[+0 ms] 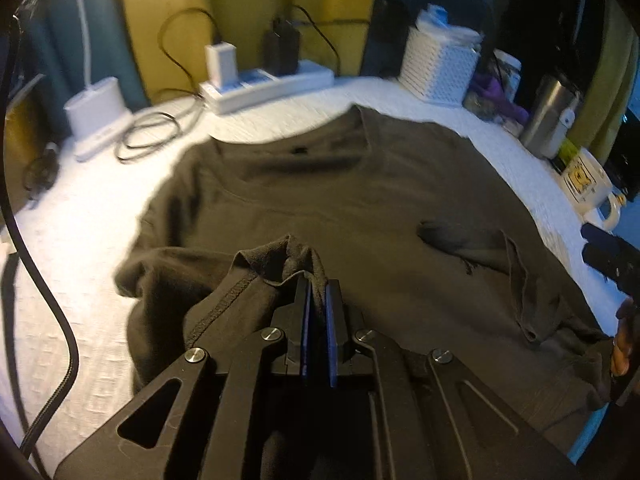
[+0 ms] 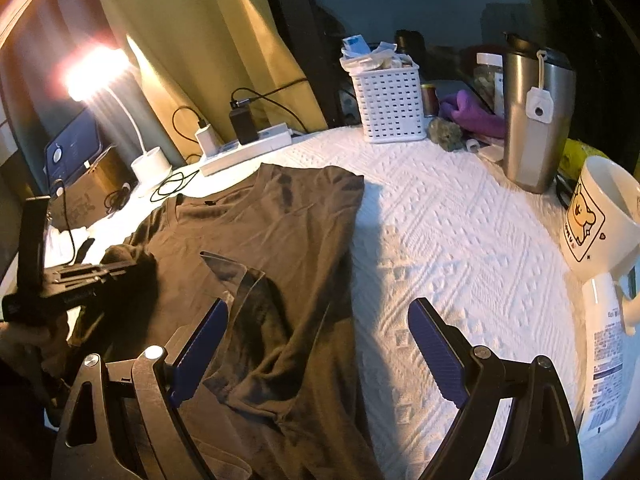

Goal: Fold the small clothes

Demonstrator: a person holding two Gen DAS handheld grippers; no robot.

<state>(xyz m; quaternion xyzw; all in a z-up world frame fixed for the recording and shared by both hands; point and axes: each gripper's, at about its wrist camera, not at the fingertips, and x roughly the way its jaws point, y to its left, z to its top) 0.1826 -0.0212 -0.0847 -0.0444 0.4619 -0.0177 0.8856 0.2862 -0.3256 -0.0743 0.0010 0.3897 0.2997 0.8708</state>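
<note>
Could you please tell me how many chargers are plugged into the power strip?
2: a white charger near the strip's lamp-side end, and a black charger beside it, towards the basket. Both show in each view; none seems hidden.

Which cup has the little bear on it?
Look along the white bedspread to its right edge, past the tall steel tumbler. The white mug sits just in front of it, and it alone has a yellow cartoon bear printed on its side.
</note>
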